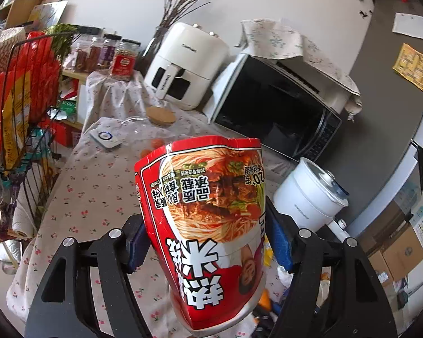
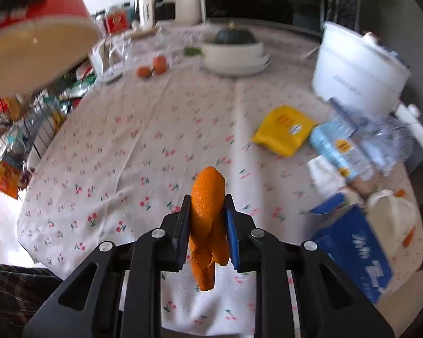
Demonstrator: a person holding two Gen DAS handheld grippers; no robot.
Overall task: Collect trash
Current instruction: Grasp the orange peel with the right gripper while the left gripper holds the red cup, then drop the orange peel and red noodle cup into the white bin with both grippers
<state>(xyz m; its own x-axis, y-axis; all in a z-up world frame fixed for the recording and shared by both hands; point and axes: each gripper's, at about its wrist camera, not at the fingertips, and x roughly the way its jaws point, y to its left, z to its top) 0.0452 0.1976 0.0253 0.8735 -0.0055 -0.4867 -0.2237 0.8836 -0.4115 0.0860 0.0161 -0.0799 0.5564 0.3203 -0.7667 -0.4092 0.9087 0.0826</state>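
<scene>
My left gripper (image 1: 206, 239) is shut on a red instant-noodle cup (image 1: 208, 225), held in the air above the table; the cup also shows at the upper left of the right wrist view (image 2: 39, 28). My right gripper (image 2: 207, 222) is shut on a piece of orange peel (image 2: 207, 211), held above the cherry-print tablecloth (image 2: 127, 146). More trash lies at the table's right: a yellow packet (image 2: 284, 129), a light blue packet (image 2: 338, 146), a blue carton (image 2: 355, 245), clear plastic (image 2: 389, 138) and white tissue (image 2: 324, 174).
A white electric pot (image 2: 358, 70), stacked white bowls with a dark squash (image 2: 234, 53), two small oranges (image 2: 153, 67), an air fryer (image 1: 189, 64) and a microwave (image 1: 273, 107) stand at the back. A wire rack of snacks (image 1: 22, 107) stands left of the table.
</scene>
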